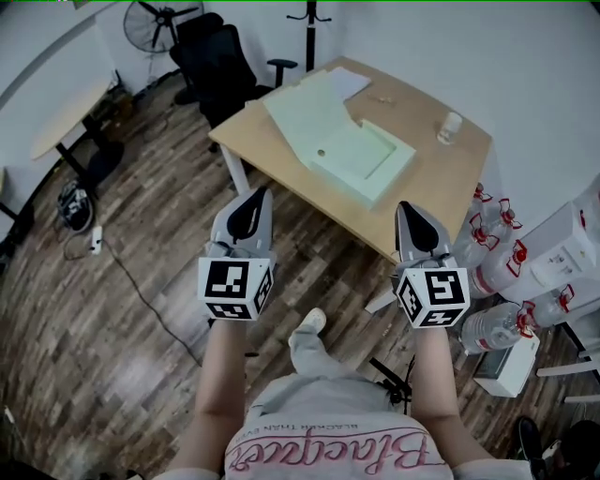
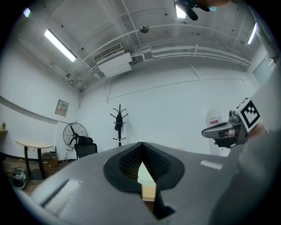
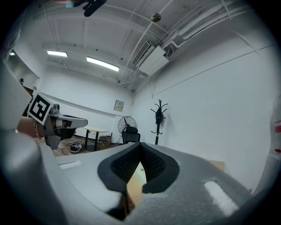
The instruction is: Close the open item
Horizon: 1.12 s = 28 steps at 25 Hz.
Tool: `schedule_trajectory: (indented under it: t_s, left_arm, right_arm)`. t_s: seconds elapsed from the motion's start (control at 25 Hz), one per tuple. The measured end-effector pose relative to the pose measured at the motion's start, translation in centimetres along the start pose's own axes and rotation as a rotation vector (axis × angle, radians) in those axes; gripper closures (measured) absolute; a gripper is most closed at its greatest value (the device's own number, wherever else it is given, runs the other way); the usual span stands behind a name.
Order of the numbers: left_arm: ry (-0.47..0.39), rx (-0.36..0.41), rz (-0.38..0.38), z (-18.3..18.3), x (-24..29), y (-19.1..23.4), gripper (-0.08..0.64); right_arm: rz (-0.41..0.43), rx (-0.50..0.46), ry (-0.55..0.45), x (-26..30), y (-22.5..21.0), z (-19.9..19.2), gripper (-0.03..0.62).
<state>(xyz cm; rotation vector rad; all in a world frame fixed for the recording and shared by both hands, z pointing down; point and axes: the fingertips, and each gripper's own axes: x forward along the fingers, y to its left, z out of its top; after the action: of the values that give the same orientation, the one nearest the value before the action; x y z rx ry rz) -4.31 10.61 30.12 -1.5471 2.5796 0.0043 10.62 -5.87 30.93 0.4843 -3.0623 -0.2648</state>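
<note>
A flat pale green box lies open on a wooden table, with its lid folded back flat towards the far left. My left gripper and right gripper are held side by side over the floor, short of the table's near edge, pointing at it. Both are shut with nothing between the jaws. In the left gripper view the closed tips frame a sliver of the green box. The right gripper view shows its tips together as well.
On the table lie a sheet of paper and a small white container. Several water bottles stand on the floor at the right. A black office chair, a fan and a round side table stand at the far left.
</note>
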Motion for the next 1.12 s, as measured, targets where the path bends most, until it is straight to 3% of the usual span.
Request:
schedule_trajectory:
  t_s: [0.6,0.84,1.12]
  left_arm:
    - [0.054,-0.006,-0.101,-2.7,19.6,6.7,0.545]
    - [0.095,-0.042,-0.117,-4.2,24.0,7.3,0.545]
    - [0.122,-0.037,-0.165,-5.0,26.8,6.6,0.472]
  right_arm:
    - [-0.093,0.078,0.068,16.0,-7.4,-3.5,0.589]
    - [-0.125,0.093,0.096,18.3,-10.1,-4.9,0.589]
    - [-0.166,0.086,0.121,18.8,-12.4,-5.8,0.589]
